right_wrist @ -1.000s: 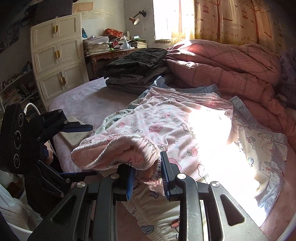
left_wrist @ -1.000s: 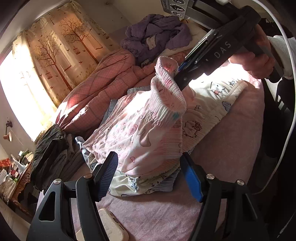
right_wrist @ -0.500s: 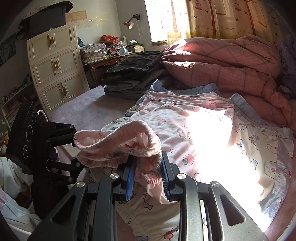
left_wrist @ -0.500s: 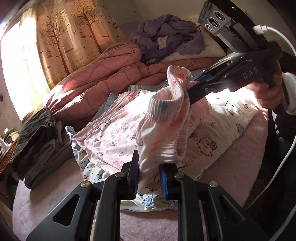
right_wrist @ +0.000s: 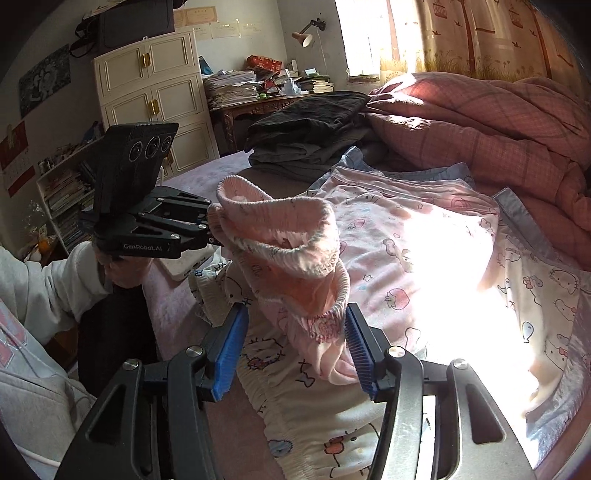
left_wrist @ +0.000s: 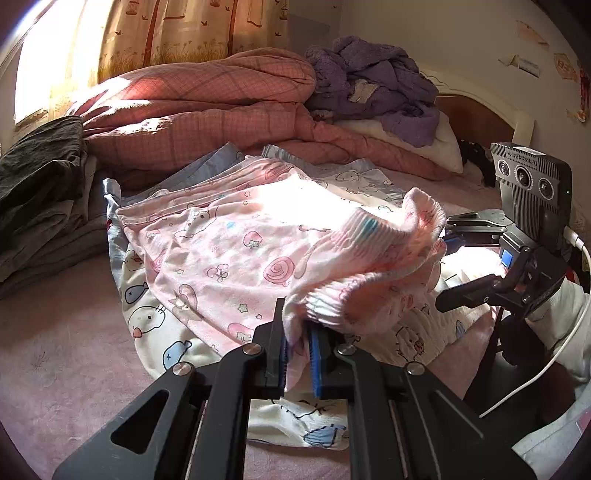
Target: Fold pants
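On pink bed [left_wrist: 66, 350], left gripper [left_wrist: 298, 345] closing on pants [left_wrist: 229, 254], right gripper [right_wrist: 293, 349] opening around waistband, sunlit curtains [left_wrist: 192, 33].

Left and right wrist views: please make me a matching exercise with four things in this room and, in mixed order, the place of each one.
Things:
1. pink pants
2. purple garment
3. dark clothes
4. cream cabinet

Places:
A. against the wall
B. heaped on a white pillow
C. stacked beside the pink quilt
D. spread on the bed, waistband lifted

Pairs: 1-D, 2-B, 3-C, 4-A
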The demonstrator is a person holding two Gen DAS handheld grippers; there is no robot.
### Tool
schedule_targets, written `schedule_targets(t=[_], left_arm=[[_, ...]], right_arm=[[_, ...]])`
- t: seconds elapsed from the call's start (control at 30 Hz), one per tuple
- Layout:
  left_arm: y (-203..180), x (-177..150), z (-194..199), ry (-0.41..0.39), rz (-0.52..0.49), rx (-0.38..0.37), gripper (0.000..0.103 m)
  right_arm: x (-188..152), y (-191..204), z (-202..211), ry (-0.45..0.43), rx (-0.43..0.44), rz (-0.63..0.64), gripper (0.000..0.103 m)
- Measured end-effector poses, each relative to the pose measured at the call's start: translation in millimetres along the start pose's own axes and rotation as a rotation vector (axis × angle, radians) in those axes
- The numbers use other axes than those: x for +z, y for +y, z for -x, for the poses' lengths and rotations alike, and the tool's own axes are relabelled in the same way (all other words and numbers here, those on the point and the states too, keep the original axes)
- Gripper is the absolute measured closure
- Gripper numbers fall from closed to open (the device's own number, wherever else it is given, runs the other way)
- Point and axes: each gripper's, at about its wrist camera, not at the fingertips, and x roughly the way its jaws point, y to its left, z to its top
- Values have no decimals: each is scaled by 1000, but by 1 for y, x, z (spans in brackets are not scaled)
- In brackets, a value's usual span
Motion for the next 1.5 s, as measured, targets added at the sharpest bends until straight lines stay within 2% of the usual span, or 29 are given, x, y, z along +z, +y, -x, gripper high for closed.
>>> schedule_targets(t=[0.03, 0.07, 0.1, 0.13, 0.17, 0.33, 0.4, 0.5, 0.57, 0.67, 0.73, 0.77, 0.8, 0.87, 0.97, 1.03, 1.13, 1.2, 1.27, 1.37, 1.43, 1.5], left_arm=[[2, 3, -3, 11, 6, 5, 93], [4, 6, -5, 22, 18, 6, 93], [6, 8, -8, 30, 29, 5, 93], [10, 12, -12, 46, 36, -2, 93], [11, 14, -14, 54, 35, 2, 93], [20, 27, -20, 78, 23, 42, 94], [25, 30, -27, 103, 40, 54, 92], [34, 32, -43, 166, 90, 133, 89], [37, 32, -48, 159, 100, 136, 88], [43, 32, -50, 165, 129, 118, 74], [45, 30, -39, 130, 135, 109, 69], [46, 29, -31, 110, 135, 113, 66], [46, 27, -24, 94, 135, 120, 63], [44, 23, -5, 45, 125, 169, 61], [38, 12, 18, -4, 107, 205, 61], [34, 2, 24, -8, 106, 213, 61], [26, -16, 17, 12, 79, 219, 63], [21, -23, 8, 36, 51, 207, 67], [13, -25, 1, 42, 12, 201, 68], [1, -25, -2, 19, -31, 184, 69], [-3, -24, -4, 6, -46, 214, 75], [-4, -23, -7, -8, -48, 268, 94]], right_arm=[[0, -2, -3, 10, -10, -5, 49], [1, -4, -6, 20, -17, -14, 59], [2, -5, -10, 32, -20, -19, 82], [3, -7, -14, 46, -30, -21, 92], [5, -9, -18, 54, -51, -23, 93], [25, -28, -19, 3, -109, -102, 93], [35, -39, -26, 10, -140, -128, 93], [42, -56, -40, 27, -168, -190, 93], [45, -70, -47, 24, -159, -262, 93], [47, -83, -53, 24, -157, -313, 93], [45, -85, -52, 17, -178, -328, 93], [43, -85, -50, 11, -191, -332, 87], [41, -84, -46, -2, -222, -331, 76], [37, -79, -31, -57, -296, -325, 61], [32, -70, -5, -137, -369, -311, 59], [23, -60, 10, -178, -396, -309, 59], [4, -42, 15, -170, -455, -270, 61], [-8, -34, 11, -144, -437, -257, 67], [-12, -29, 6, -115, -405, -240, 68], [-9, -15, 2, -97, -412, -160, 69], [-10, -9, -1, -80, -428, -135, 76], [-12, -10, -5, -62, -440, -137, 79]])
